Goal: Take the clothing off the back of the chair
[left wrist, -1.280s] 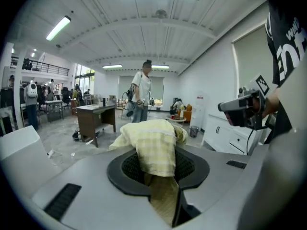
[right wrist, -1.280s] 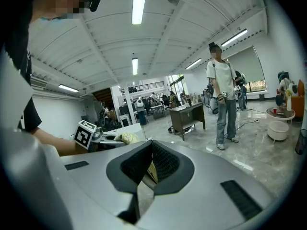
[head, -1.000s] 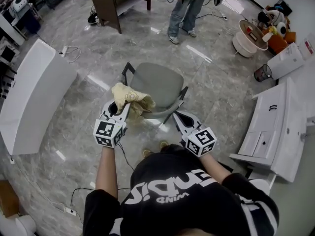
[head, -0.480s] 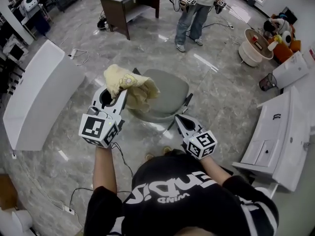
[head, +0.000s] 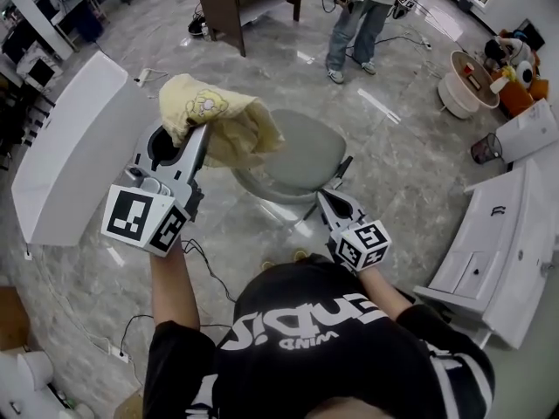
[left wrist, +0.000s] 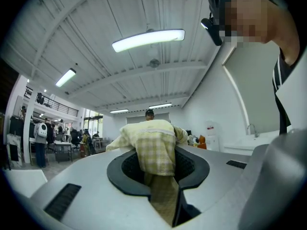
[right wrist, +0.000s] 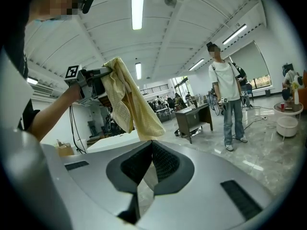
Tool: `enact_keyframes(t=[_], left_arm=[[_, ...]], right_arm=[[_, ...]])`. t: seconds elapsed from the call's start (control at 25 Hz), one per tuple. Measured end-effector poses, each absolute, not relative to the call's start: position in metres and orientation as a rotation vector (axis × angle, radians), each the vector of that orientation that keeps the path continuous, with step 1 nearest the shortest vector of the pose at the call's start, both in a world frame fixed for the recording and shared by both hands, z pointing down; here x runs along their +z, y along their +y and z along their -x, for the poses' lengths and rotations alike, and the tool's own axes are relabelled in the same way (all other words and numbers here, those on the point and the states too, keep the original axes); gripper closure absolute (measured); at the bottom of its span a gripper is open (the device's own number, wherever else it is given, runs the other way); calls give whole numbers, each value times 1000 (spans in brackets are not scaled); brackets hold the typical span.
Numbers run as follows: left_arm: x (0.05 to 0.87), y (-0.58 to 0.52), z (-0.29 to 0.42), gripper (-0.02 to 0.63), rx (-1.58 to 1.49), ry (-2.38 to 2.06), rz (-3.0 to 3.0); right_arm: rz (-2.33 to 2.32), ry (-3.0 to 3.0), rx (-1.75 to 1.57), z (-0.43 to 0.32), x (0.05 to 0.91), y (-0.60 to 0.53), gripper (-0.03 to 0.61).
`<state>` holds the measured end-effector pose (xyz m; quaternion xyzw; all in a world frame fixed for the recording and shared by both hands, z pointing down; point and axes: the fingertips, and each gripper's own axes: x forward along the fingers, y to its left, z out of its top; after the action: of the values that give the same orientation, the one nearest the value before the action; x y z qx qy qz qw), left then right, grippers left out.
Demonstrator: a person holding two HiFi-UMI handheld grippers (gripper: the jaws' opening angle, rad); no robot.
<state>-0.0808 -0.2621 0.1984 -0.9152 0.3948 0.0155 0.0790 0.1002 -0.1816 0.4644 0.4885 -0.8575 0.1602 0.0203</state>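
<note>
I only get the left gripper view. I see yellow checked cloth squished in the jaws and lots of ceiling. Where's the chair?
Observer: In the head view the grey chair sits just right of your left hand-held gripper, and the yellow clothing hangs from that gripper.
Operator: Is the cloth touching the chair?
Observer: From above I can't tell. In the right gripper view its lower end dangles loose in the air.
Operator: What's my other gripper doing?
Observer: The right hand-held gripper has its jaw tips together with nothing in them, low by the chair's near edge.
</note>
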Motion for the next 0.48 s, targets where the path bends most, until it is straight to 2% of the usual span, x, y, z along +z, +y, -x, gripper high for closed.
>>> enact_keyframes(t=[0.48], left_arm=[[178, -228, 128, 501, 68, 1291, 2699]], right_arm=[[-1398, -2719, 506, -77, 466, -191, 565]])
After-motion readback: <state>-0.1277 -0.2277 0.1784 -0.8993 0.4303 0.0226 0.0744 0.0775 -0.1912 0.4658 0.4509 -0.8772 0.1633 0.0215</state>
